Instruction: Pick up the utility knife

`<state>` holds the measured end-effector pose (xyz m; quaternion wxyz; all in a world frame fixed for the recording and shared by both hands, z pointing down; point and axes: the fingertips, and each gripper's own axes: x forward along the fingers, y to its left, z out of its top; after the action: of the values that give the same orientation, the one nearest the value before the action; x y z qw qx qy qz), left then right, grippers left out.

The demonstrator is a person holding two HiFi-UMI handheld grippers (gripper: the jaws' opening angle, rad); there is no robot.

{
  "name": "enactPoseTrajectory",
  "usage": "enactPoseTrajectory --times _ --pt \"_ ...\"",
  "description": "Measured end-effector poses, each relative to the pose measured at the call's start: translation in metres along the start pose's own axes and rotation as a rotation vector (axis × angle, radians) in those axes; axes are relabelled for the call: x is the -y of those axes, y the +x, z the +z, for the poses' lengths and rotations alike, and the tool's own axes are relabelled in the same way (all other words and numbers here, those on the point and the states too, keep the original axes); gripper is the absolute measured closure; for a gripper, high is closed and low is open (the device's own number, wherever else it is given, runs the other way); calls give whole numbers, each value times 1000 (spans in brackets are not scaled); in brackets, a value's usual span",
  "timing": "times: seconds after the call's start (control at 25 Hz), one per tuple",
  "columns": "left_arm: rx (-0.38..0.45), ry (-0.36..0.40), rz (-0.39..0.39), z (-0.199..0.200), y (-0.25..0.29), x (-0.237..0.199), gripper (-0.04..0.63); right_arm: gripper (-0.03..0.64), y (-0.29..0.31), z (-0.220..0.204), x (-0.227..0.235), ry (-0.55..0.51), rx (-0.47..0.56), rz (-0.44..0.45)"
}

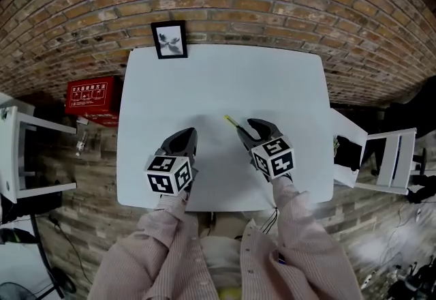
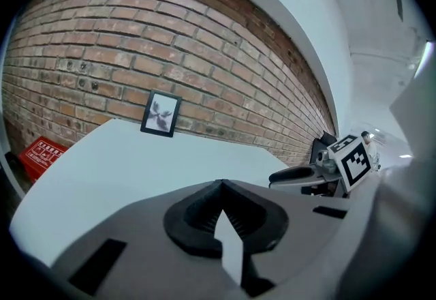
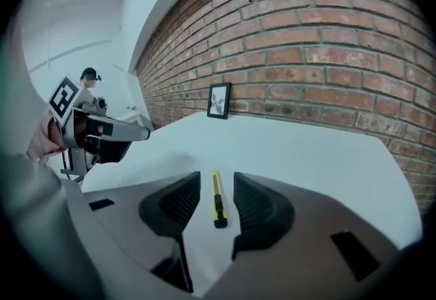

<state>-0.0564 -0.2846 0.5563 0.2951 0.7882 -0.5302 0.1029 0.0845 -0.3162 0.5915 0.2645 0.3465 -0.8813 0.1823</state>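
Right gripper view shows the utility knife [image 3: 216,202] lying flat on the white tabletop [image 3: 327,148]. It is yellow with a black near end. It sits in the gap of our right tool [image 3: 216,184], whose jaws are a little way apart, one on each side. Neither jaw touches it yet. Only the near part of the knife is between the jaws; the rest sticks out ahead of them.

Our left tool [image 2: 221,189] has its jaws pressed together with nothing in them. It waits beside the right one, near our edge of the tabletop.

We think a few things could go wrong. The knife is thin and lies low, so if we close too high the jaws may meet above it and grab nothing. If one jaw reaches it first, the knife may slide or spin on the smooth top. And we would be holding it near one end only — so the long front part may dip down and slip out when we lift.
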Motion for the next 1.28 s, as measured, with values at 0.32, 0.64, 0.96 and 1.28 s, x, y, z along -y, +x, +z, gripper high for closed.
enactPoseTrajectory --times 0.32,0.64,0.96,1.28 --pt "-57 -41 -4 -16 15 -11 601 463 29 -21 -1 -50 -104 34" --pt "-78 -54 -6 -21 23 -15 601 471 39 -34 -5 -110 -172 57" --pt "-87 -56 -7 -23 27 -16 601 534 41 -36 -8 -179 -196 70" --pt "-87 -44 -13 -21 30 -13 601 552 41 -35 -7 -186 -216 75"
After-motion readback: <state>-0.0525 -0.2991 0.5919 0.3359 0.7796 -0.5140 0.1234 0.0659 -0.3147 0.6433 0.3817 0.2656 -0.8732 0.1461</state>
